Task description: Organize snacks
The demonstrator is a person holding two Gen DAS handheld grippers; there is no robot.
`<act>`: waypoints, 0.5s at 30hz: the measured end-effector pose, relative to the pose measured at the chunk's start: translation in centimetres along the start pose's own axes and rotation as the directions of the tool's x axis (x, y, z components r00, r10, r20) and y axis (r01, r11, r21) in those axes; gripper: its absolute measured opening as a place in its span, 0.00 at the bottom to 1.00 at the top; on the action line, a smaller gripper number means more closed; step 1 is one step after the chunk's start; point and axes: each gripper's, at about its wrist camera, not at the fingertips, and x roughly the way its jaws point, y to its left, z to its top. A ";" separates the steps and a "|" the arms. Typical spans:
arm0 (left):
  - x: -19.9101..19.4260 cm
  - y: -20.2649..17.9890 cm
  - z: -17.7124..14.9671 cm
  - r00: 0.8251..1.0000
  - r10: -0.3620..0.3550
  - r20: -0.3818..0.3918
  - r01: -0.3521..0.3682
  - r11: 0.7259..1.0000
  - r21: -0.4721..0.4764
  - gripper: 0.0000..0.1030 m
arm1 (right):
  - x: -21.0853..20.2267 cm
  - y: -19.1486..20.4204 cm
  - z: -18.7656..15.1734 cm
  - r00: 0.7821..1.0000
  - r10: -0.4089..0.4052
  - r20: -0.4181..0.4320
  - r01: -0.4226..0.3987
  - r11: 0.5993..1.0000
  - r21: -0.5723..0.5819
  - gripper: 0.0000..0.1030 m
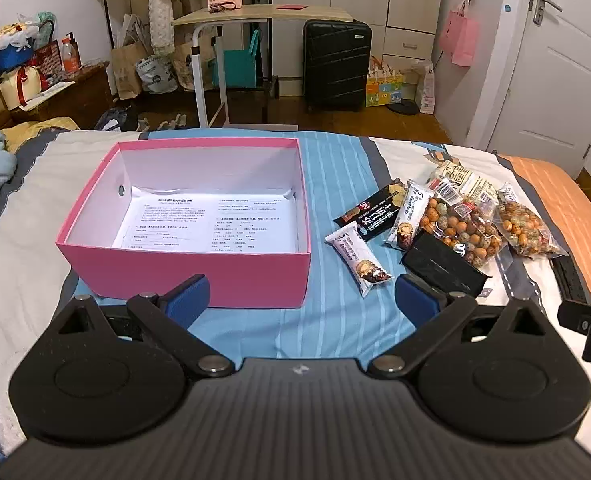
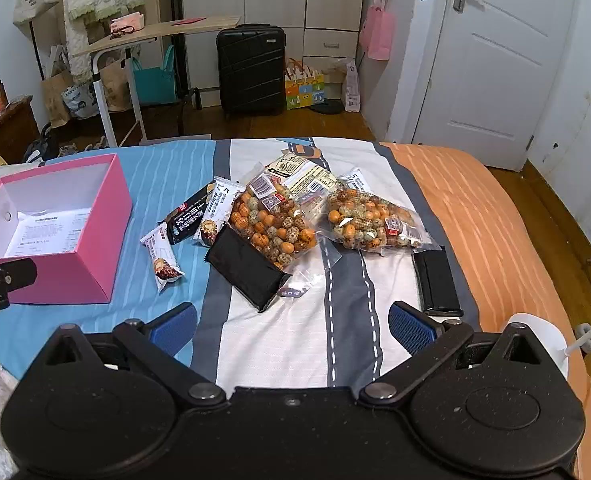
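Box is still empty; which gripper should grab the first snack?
Probably right. The right gripper, open, faces the snack pile, with the black packet just ahead. The left gripper, also open, mostly faces the pink box.

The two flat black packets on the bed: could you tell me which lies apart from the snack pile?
The black packet beside the orange stripe; the other black packet touches the peanut bag.
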 end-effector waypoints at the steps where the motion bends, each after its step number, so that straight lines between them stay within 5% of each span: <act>1: 0.0 0.0 0.0 1.000 0.000 0.001 0.000 1.000 0.001 0.97 | 0.0 0.0 0.0 1.000 0.000 0.000 0.000 1.000 -0.002 1.00; 15: -0.3 0.2 0.0 1.000 -0.010 0.000 0.010 1.000 0.005 0.98 | 0.3 0.7 -0.3 1.000 -0.001 -0.008 0.000 0.999 -0.036 1.00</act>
